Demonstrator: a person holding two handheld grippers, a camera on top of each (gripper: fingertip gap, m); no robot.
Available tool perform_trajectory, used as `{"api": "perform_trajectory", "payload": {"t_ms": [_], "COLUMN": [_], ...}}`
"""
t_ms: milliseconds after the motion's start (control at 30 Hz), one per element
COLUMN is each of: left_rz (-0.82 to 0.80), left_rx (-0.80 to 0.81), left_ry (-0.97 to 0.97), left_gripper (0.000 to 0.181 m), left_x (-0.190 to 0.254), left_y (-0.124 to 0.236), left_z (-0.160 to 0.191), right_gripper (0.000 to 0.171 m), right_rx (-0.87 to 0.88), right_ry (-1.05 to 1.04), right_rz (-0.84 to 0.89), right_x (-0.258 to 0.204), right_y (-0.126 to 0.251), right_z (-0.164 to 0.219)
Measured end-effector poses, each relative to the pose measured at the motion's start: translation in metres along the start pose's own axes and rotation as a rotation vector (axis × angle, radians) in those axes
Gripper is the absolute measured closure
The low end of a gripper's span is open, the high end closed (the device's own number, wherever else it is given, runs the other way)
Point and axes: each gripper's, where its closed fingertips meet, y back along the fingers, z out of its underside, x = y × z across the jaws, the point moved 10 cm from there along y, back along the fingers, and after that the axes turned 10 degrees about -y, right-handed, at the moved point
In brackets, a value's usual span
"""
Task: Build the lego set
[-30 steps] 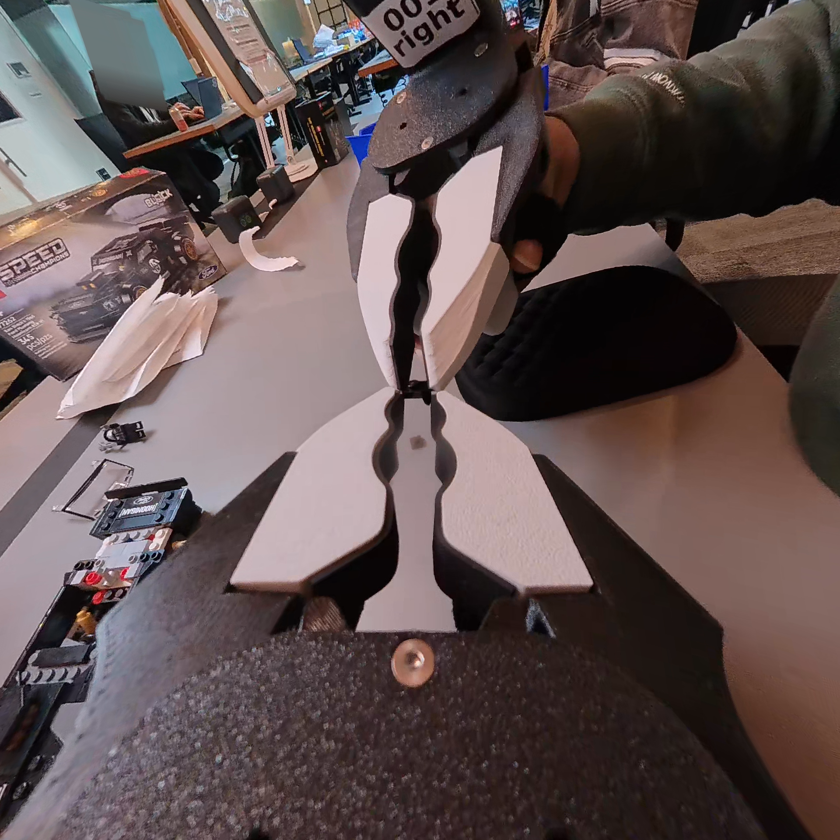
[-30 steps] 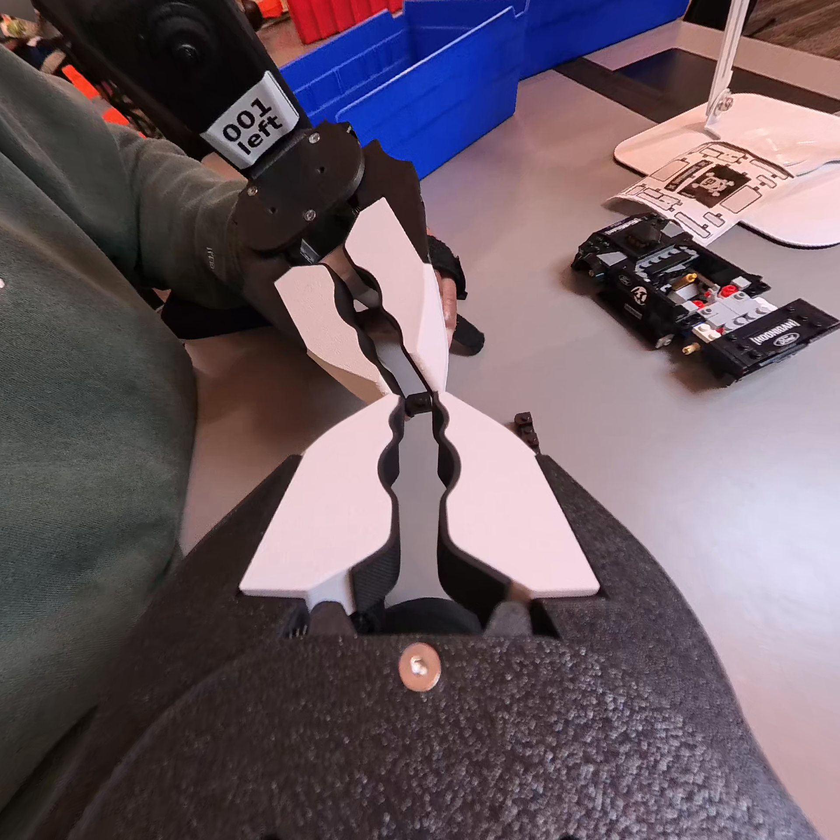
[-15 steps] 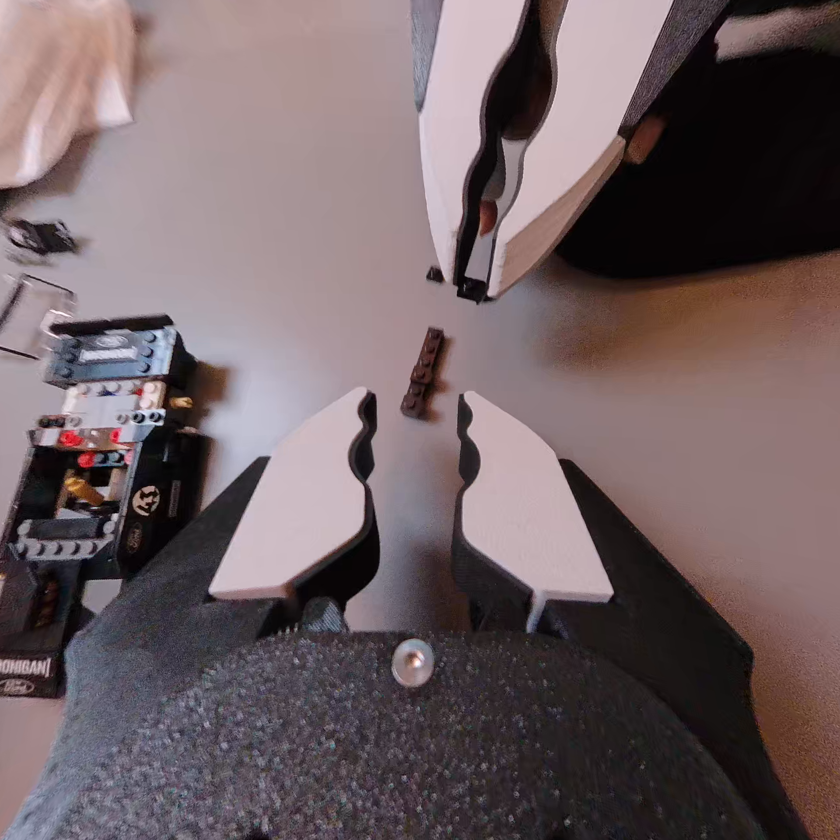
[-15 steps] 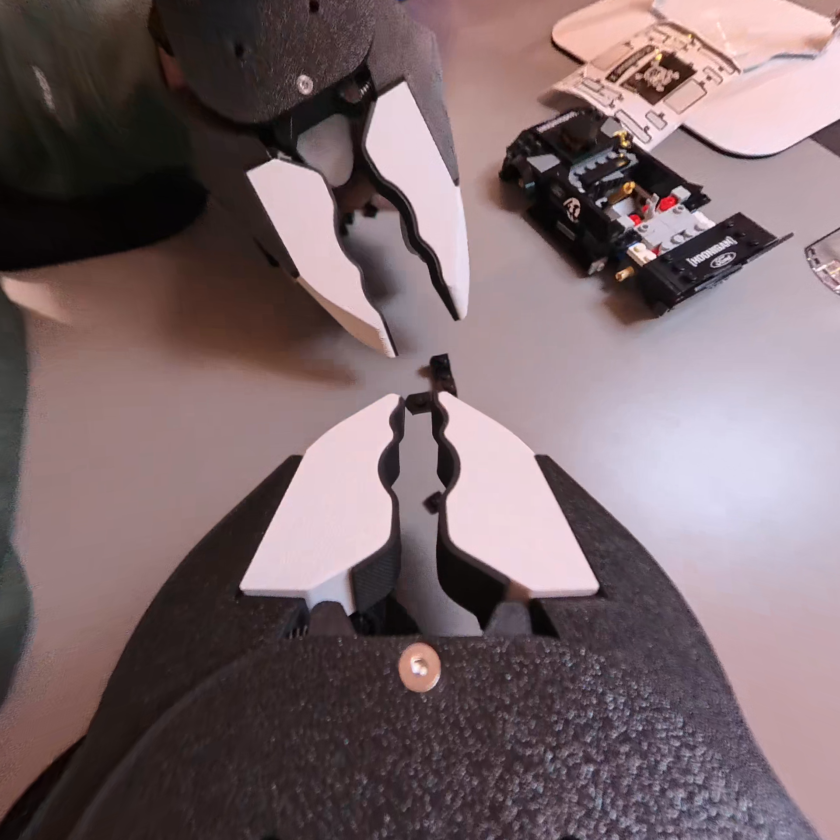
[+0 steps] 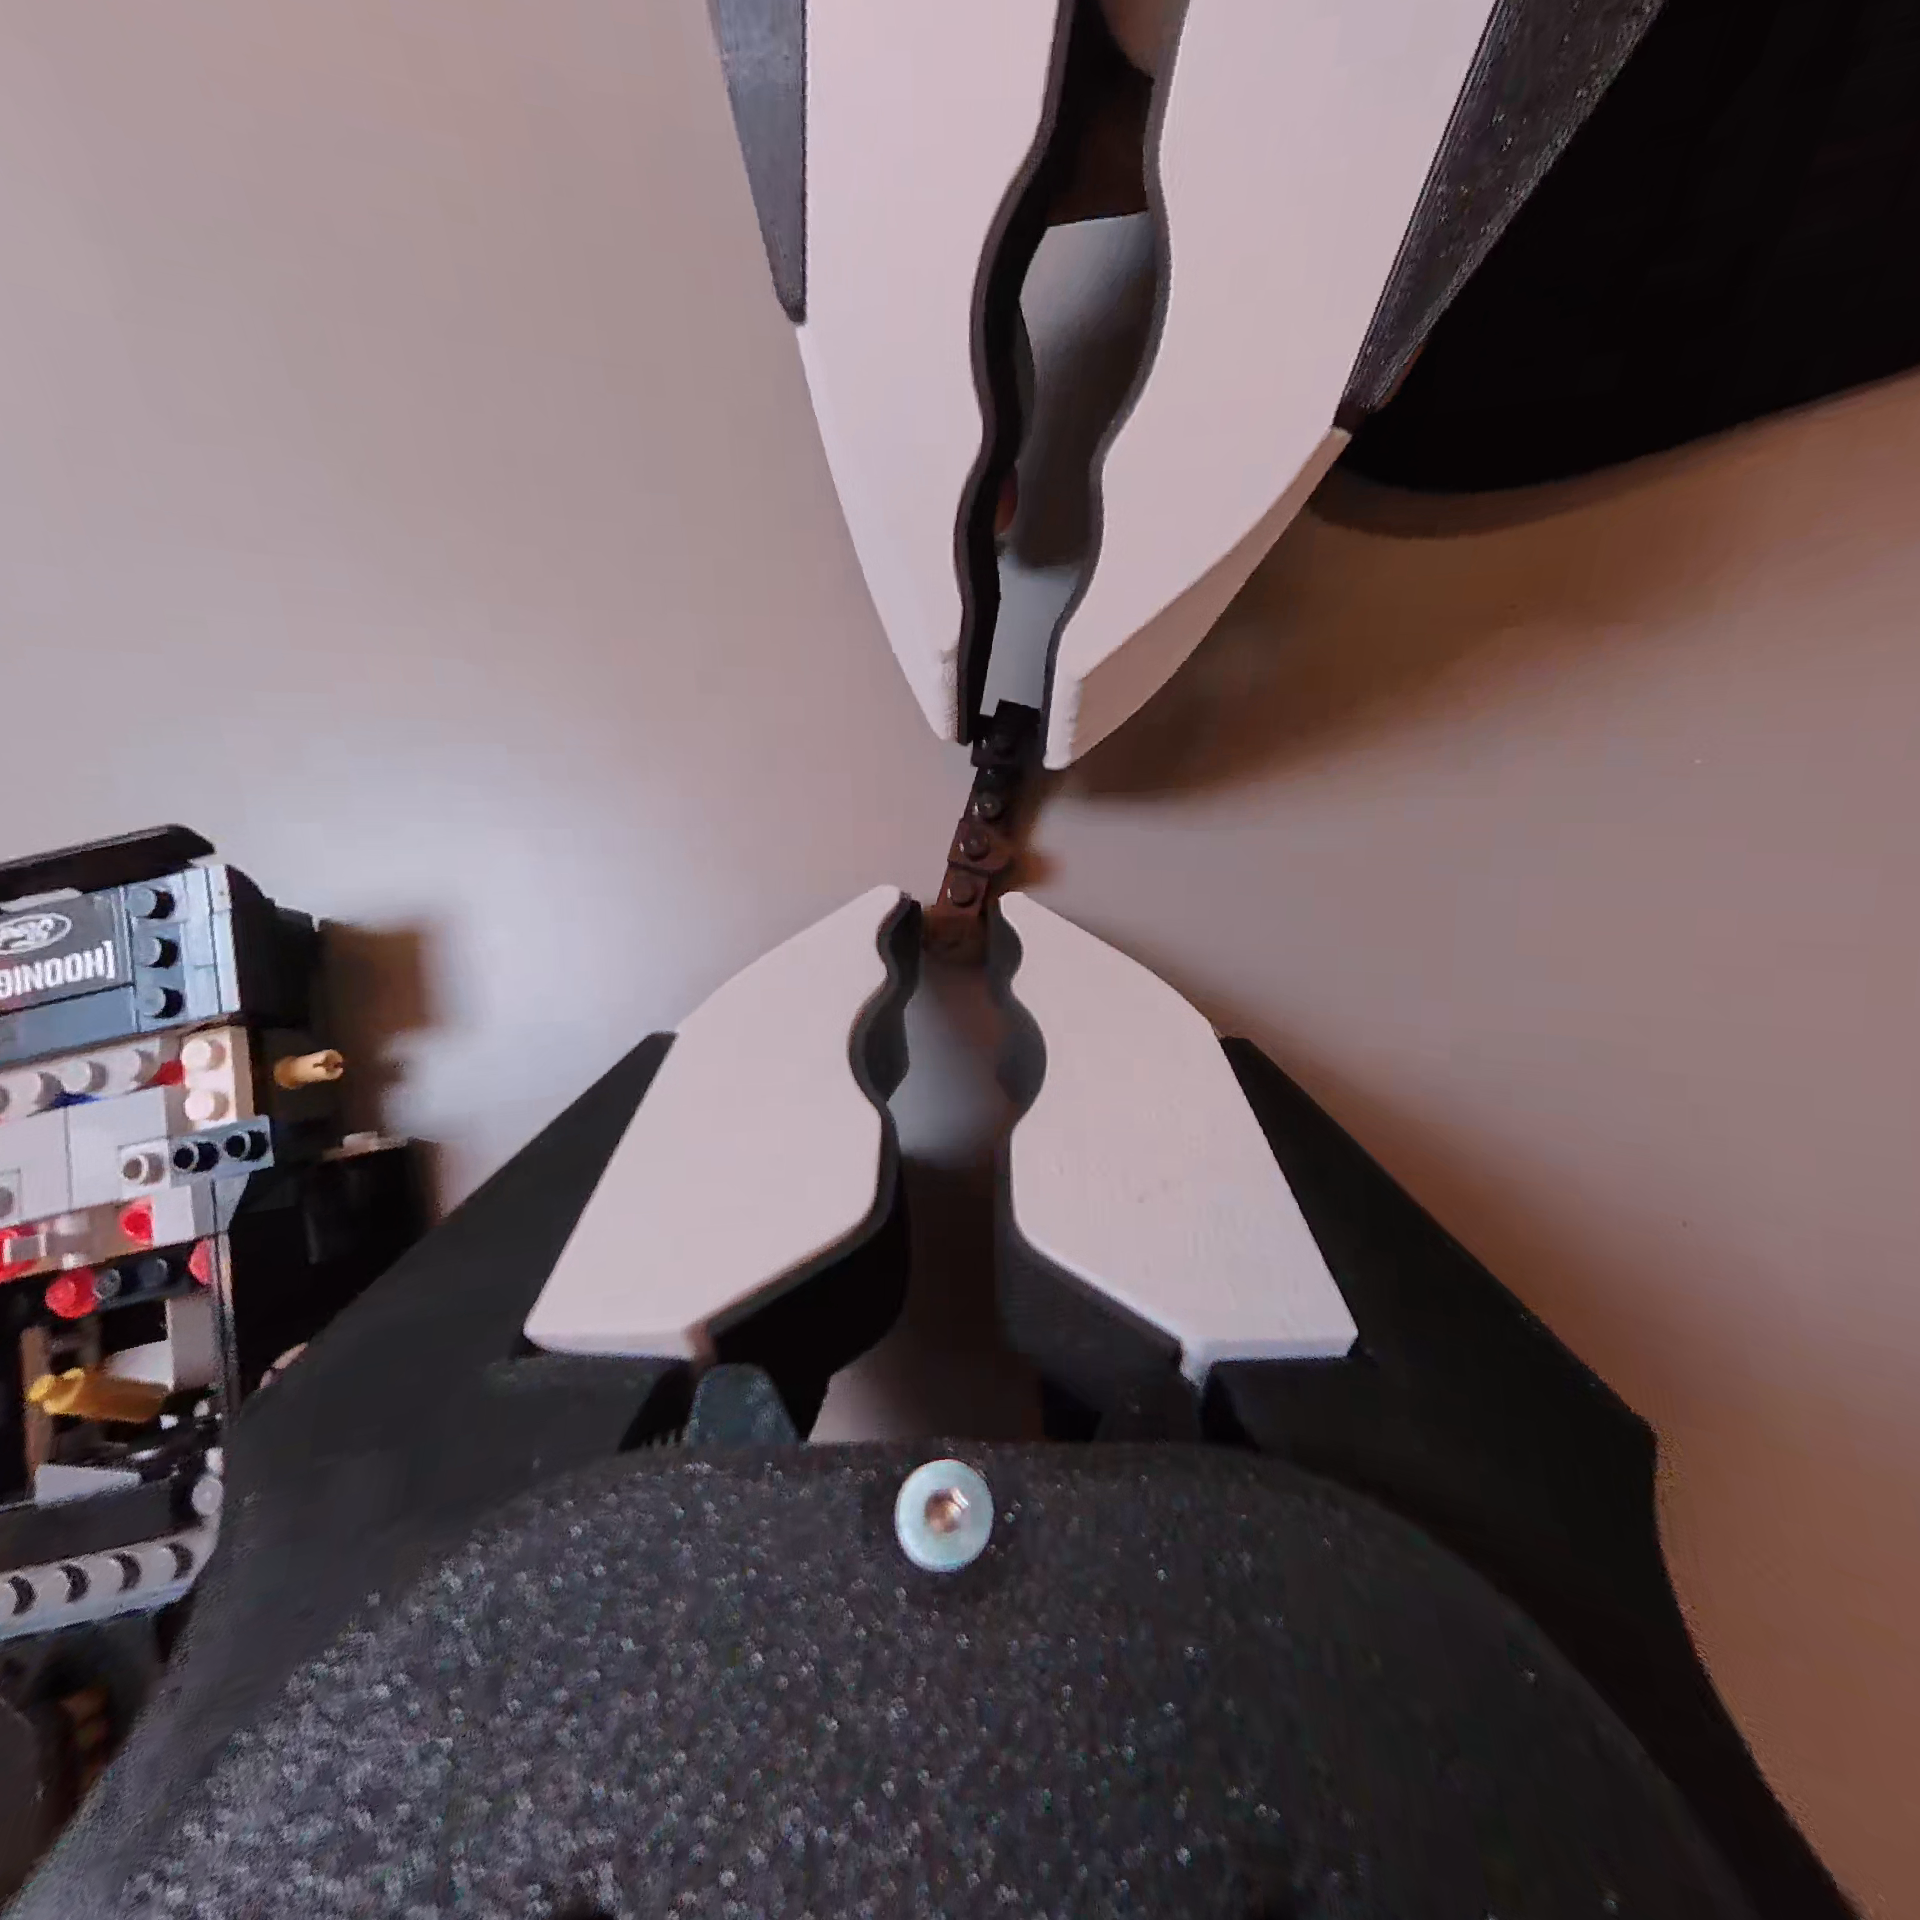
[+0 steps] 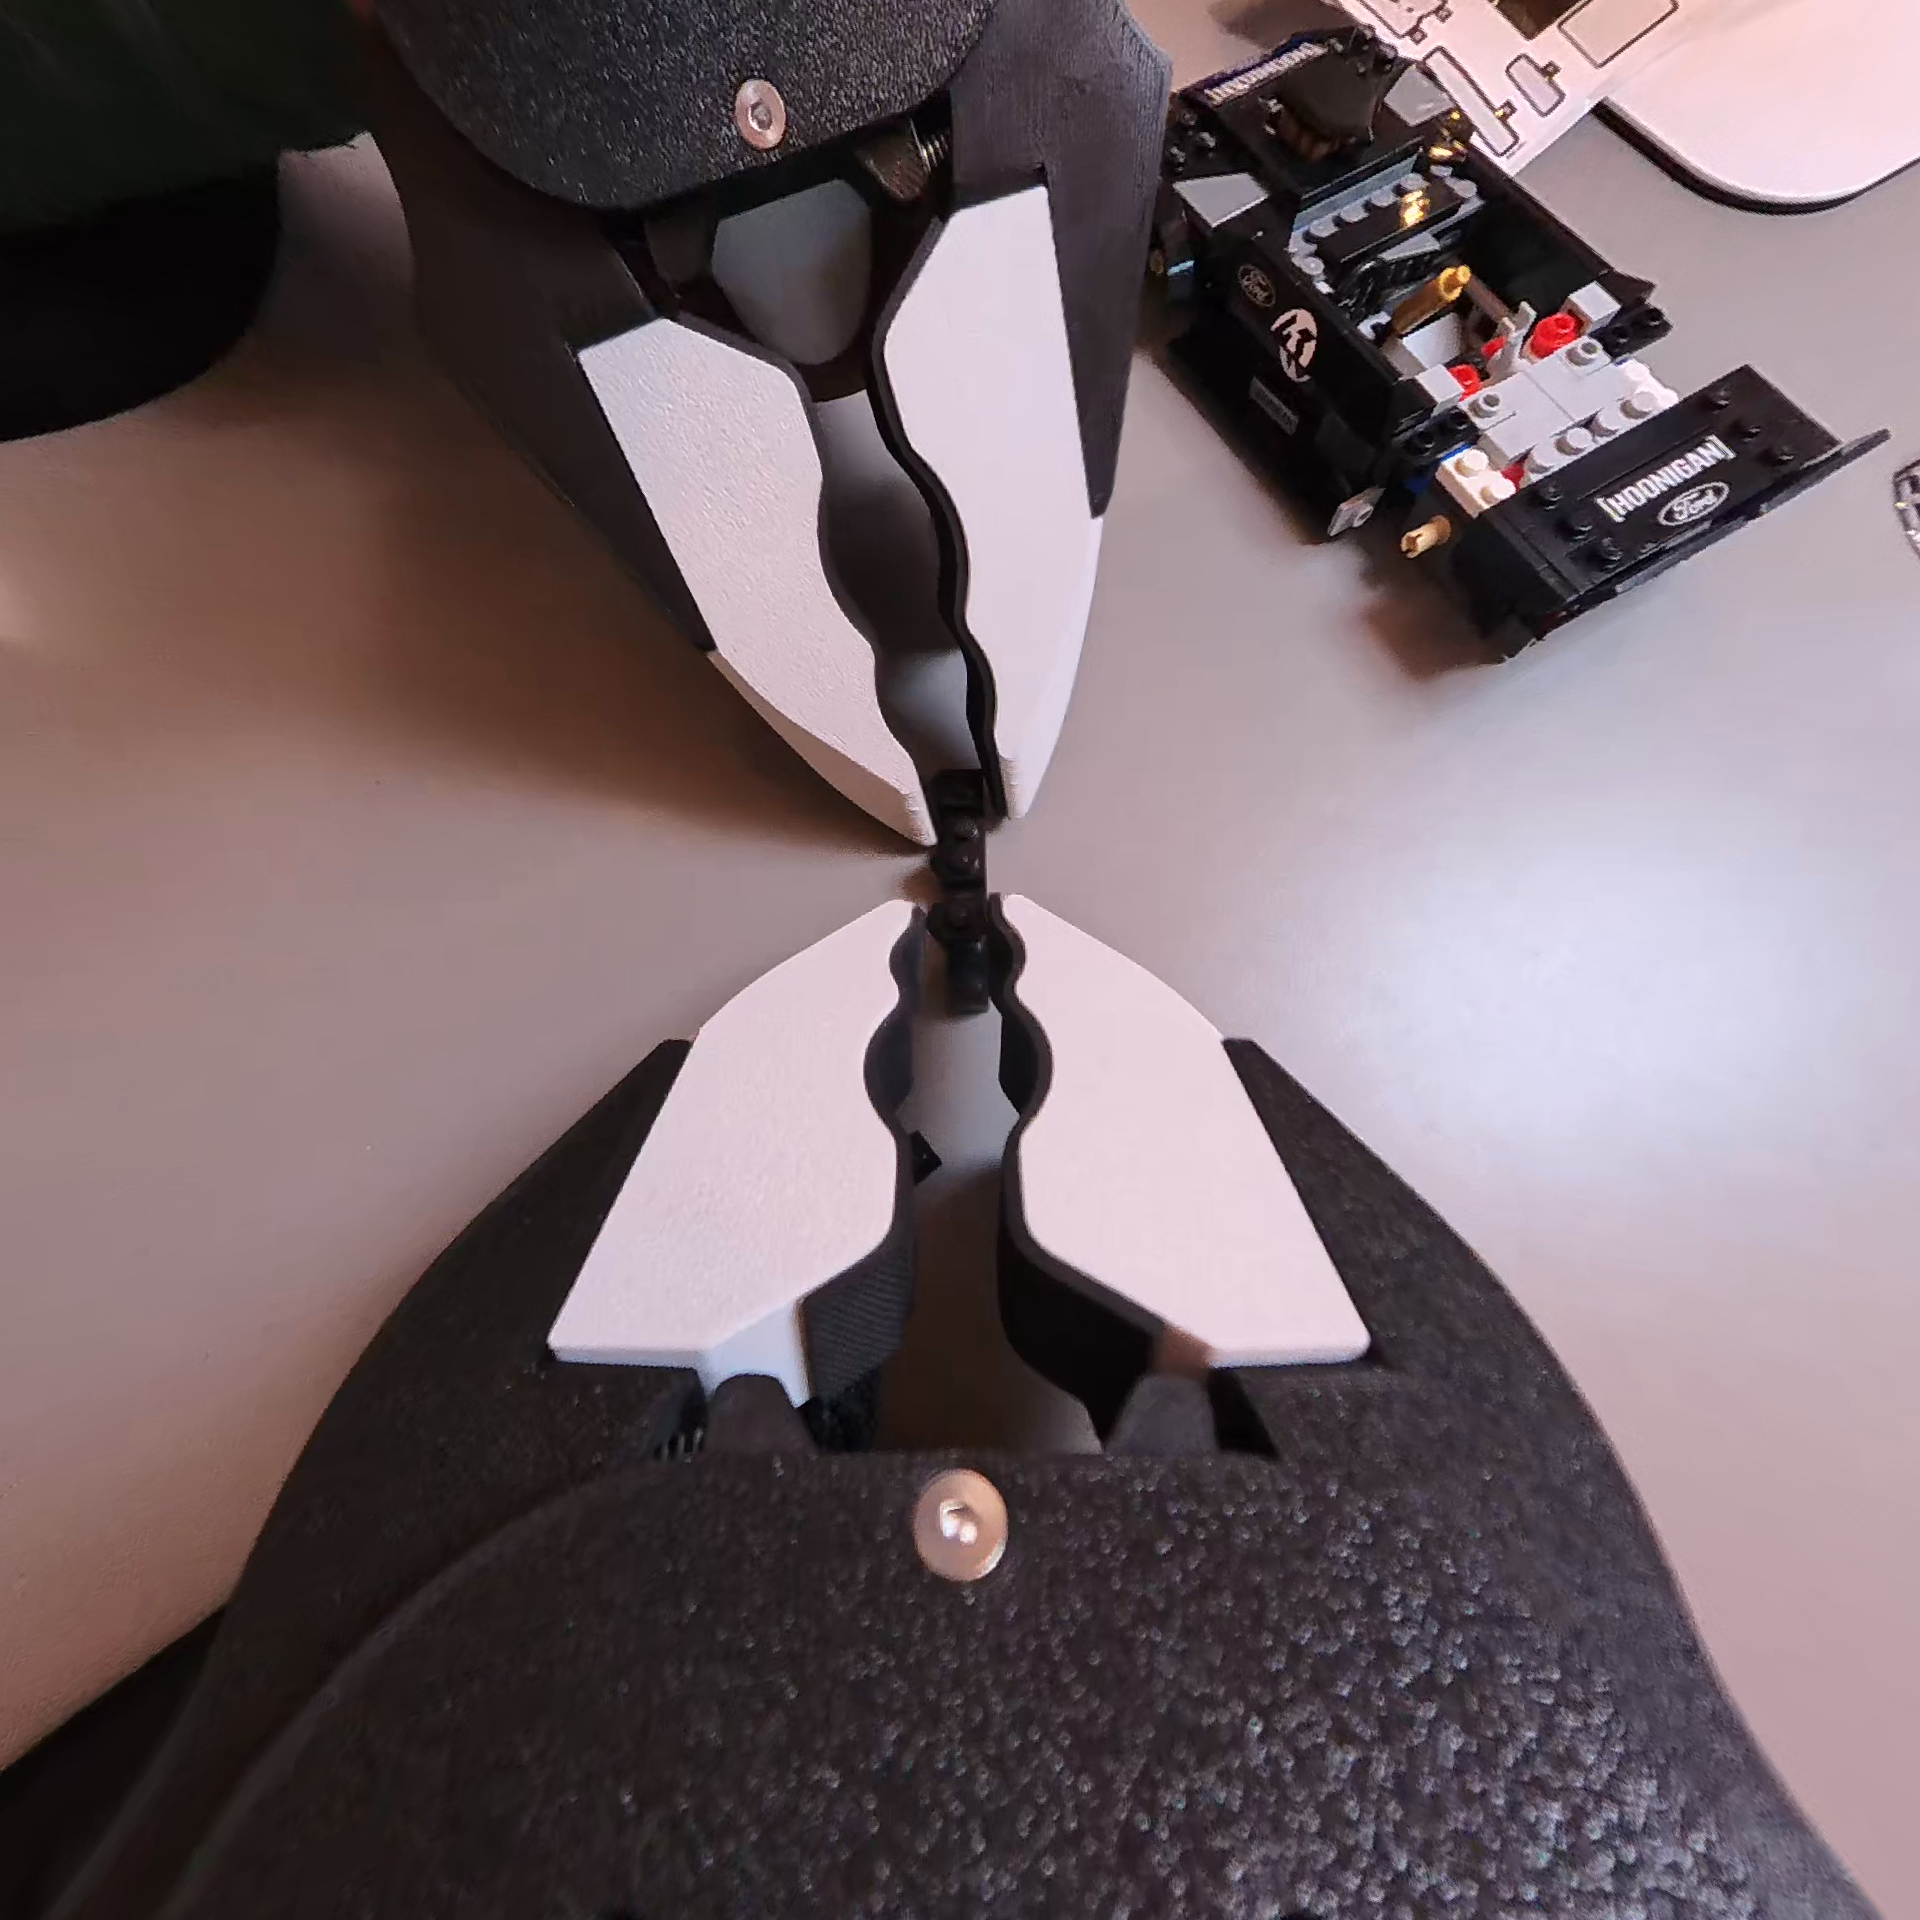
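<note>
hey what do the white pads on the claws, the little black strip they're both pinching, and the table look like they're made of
White pads: likely matte printed plastic, given the fine grainy texture and the absence of glare.
Black strip: glossy moulded plastic, with round studs catching light.
Table: smooth grey laminate or coated board, judging by its soft sheen; the look leaves the exact material open.

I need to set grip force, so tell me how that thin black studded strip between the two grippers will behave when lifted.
The black strip looks like rigid plastic, so it probably stays straight. It is thin and narrow, likely very light. With the left gripper and right gripper each pinching only an end, it could twist or pop free.
</note>
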Motion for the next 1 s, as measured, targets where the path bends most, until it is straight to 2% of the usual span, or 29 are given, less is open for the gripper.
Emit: {"api": "perform_trajectory", "payload": {"t_ms": [1000], "left_rz": [-0.012], "left_rx": [0.012], "left_ry": [-0.012], "left_gripper": [0.169], "left_x": [-0.003], "left_y": [-0.003], "left_z": [-0.001], "right_gripper": [0.158], "right_rx": [-0.116], "right_ry": [-0.068], "right_rz": [0.054], "right_x": [0.001], "right_y": [-0.012], "right_z": [-0.007]}}
